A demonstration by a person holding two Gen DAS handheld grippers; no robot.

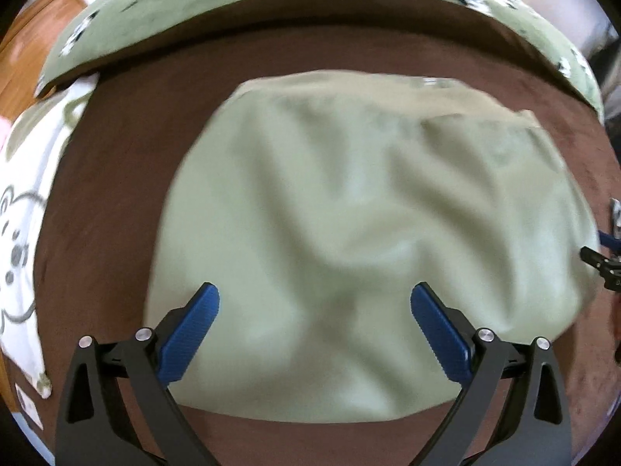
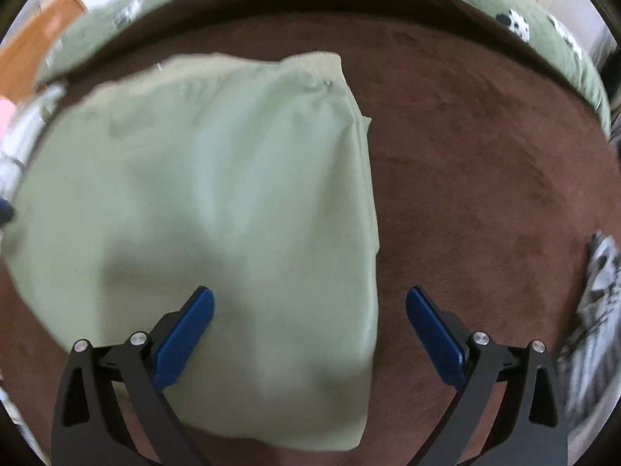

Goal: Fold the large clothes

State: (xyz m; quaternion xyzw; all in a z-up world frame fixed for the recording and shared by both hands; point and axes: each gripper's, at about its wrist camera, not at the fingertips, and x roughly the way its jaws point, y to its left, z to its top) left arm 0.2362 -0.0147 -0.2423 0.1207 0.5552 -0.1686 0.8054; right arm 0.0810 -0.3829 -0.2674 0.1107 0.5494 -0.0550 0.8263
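A pale green garment [image 1: 349, 233] lies folded and wrinkled on a brown blanket [image 1: 116, 155]. In the right wrist view the garment [image 2: 213, 194] fills the left half, with a ribbed cuff or hem [image 2: 314, 63] at its far edge and a straight folded edge on the right. My left gripper [image 1: 314, 299] is open and empty above the garment's near part. My right gripper [image 2: 310, 303] is open and empty above the garment's right edge. The right gripper's tip shows at the right edge of the left wrist view [image 1: 605, 264].
A green quilt with panda prints [image 1: 194, 7] runs along the far side of the brown blanket [image 2: 485, 174]. A white cartoon-print cloth [image 1: 23, 213] lies at the left. A grey patterned cloth [image 2: 594, 310] lies at the right. Wooden furniture [image 1: 46, 19] stands beyond.
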